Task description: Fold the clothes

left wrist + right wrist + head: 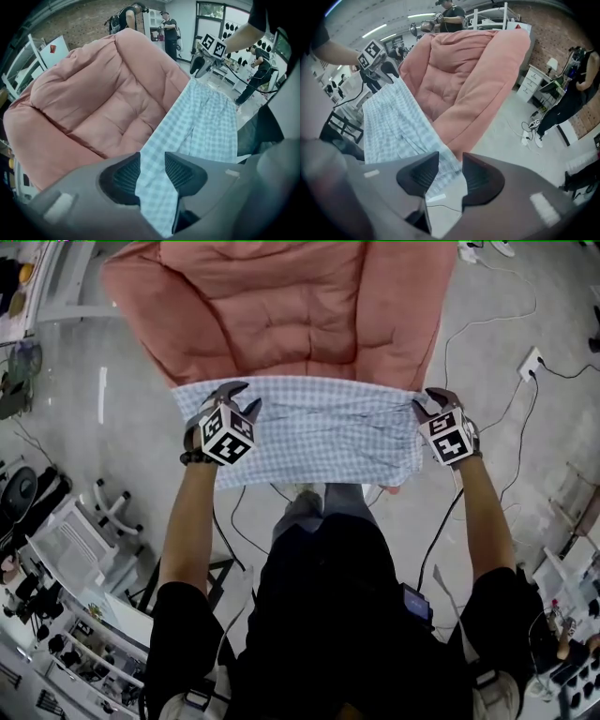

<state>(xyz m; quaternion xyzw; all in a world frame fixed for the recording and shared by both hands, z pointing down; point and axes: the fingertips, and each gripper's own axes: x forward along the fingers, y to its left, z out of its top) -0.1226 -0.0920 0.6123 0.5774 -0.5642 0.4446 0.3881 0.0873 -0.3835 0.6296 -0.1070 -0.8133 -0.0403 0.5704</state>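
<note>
Hanging wrinkled, checked cloth (328, 432) (blue-white), L gripper (242, 396) jaws pinching one corner, R gripper (424, 399) jaws apart round other.

The right tool (444, 176) has its jaws apart, the edge of the checked garment (393, 126) running between them. A pink cushioned seat (459, 70) fills twelve o'clock. At ten o'clock the left tool (386, 72) holds the garment.

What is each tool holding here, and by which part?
Left tool clamps the checked garment at its left corner. Right tool stands open around the right corner, not pressing it.
</note>
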